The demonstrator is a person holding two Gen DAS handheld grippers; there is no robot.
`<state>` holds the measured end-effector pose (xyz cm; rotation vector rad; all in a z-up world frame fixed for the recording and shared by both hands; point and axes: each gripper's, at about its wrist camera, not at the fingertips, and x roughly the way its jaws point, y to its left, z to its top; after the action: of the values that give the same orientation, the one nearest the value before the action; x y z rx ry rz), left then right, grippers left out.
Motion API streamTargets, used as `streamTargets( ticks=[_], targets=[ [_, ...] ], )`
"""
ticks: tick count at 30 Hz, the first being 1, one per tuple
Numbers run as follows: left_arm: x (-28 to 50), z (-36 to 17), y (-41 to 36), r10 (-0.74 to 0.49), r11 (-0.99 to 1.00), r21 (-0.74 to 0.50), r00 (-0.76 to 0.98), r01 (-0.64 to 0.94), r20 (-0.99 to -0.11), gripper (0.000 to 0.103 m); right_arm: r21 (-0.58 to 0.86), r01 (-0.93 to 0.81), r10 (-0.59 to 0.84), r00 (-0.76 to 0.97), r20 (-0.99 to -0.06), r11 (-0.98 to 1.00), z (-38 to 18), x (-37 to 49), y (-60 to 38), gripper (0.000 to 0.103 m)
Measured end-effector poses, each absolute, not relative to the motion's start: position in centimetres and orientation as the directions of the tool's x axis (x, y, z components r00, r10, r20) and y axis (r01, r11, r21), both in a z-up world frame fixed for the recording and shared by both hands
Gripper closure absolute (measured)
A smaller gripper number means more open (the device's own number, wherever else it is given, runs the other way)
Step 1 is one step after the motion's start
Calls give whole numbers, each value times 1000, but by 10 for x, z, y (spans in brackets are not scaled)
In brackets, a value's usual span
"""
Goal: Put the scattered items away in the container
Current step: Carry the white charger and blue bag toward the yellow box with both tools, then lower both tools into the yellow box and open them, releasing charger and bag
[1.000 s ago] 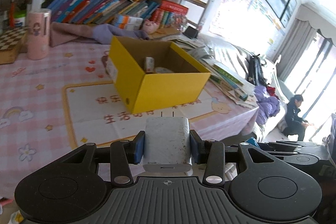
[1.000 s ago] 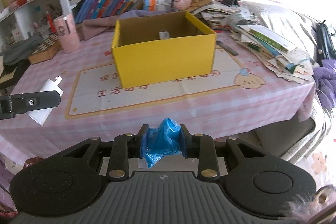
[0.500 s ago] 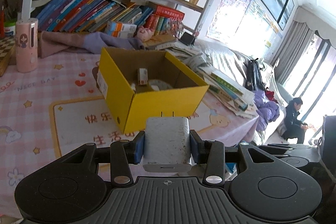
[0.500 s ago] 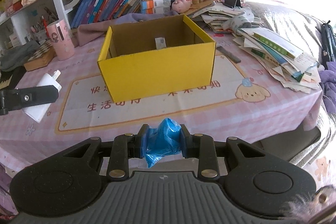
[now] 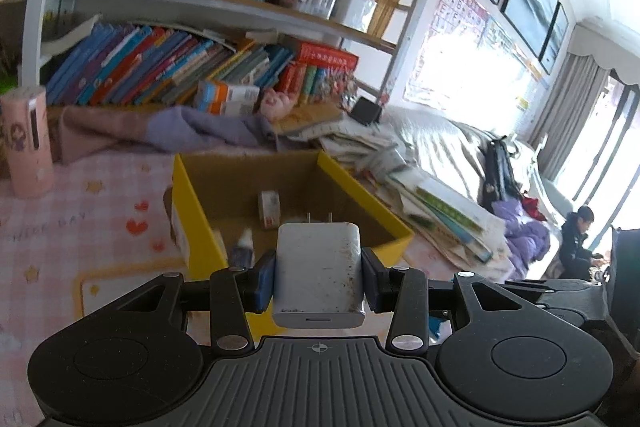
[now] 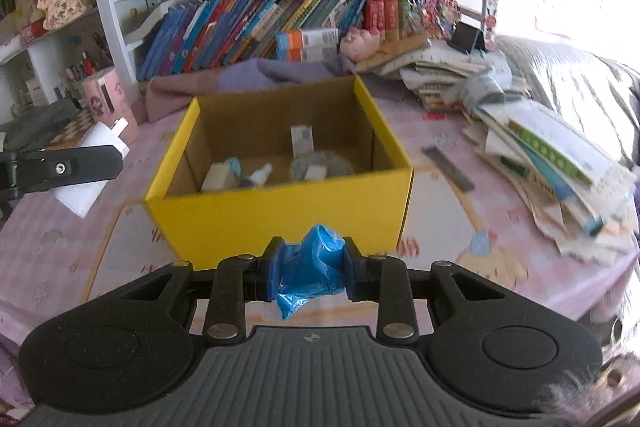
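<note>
Left hand-held gripper (image 5: 319, 281): clamps white charger (image 5: 319, 277). Right hand-held gripper (image 6: 308, 267): clamps blue bag (image 6: 310, 265). Yellow box (image 6: 280, 211): just ahead.

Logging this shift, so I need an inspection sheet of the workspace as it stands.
Surface: table under a pink checked cloth.
Job's things: open yellow box already holding small items; white charger; crumpled blue bag.
Clutter: paper stack, pink cup, purple cloth.
Grippers: left gripper shut on the charger; right gripper shut on the bag.
Cables: nothing seen.
Surroundings: bookshelf; seated person by the window.
</note>
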<state>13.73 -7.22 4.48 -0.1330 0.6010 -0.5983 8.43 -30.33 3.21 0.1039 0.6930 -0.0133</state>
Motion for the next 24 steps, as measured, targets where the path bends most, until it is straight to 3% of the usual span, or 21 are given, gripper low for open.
streamTargets(
  ticks=[14,24],
  targets=[
    [217,46,-118,-419,899,-120,749,421,-512,61,-11,-176,138,805,-577,984,52,205,-335,75],
    [289,11,-144,-322,908,1,700,419,-638,61,-161,-428,191,667,-720,889,13,318,-309,75]
  ],
)
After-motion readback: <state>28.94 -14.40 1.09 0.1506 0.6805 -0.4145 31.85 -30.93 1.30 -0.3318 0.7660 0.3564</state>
